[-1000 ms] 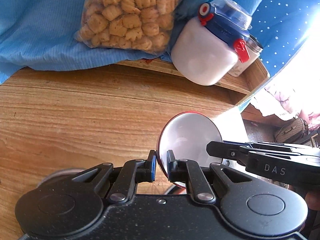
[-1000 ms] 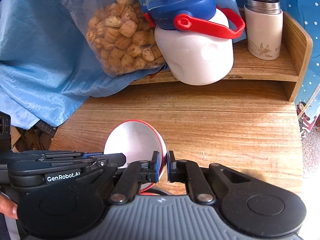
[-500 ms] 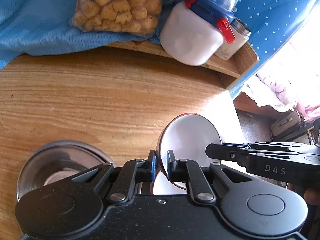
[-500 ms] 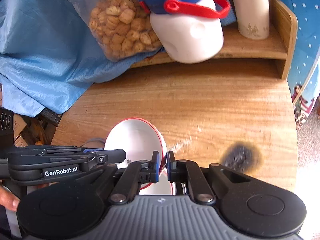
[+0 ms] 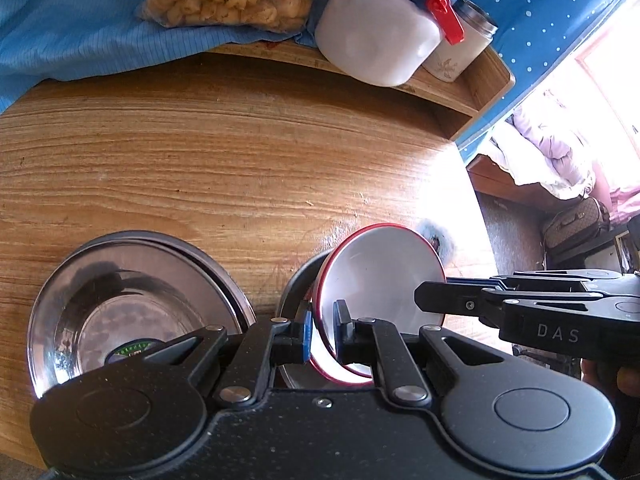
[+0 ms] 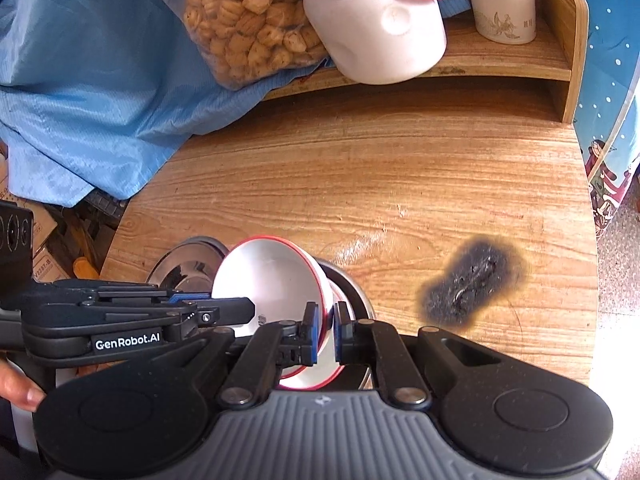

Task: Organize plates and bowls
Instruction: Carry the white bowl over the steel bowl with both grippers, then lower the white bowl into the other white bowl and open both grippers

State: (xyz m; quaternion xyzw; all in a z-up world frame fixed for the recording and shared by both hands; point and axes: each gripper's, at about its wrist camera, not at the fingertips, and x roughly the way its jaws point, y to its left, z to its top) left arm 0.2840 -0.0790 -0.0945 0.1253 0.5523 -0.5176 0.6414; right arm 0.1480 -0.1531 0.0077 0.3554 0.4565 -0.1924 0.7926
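Left wrist: both grippers (image 5: pixel 322 330) (image 6: pixel 326 330) still pinch bowl (image 5: pixel 380 280); steel dishes (image 5: pixel 132 304), perhaps two, newly visible

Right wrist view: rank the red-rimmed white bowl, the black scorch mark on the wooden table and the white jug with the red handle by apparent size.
1. White jug with red handle
2. Red-rimmed white bowl, though partly hidden behind the claws
3. Black scorch mark
The bowl sits nearer the camera, so true sizes stay unsure.

White bowl (image 5: pixel 380 276) with red rim; silver steel dish (image 5: pixel 132 304); blue cloth (image 6: pixel 88 80); wood-grain table (image 6: pixel 400 184) with black burn mark (image 6: pixel 472 284).
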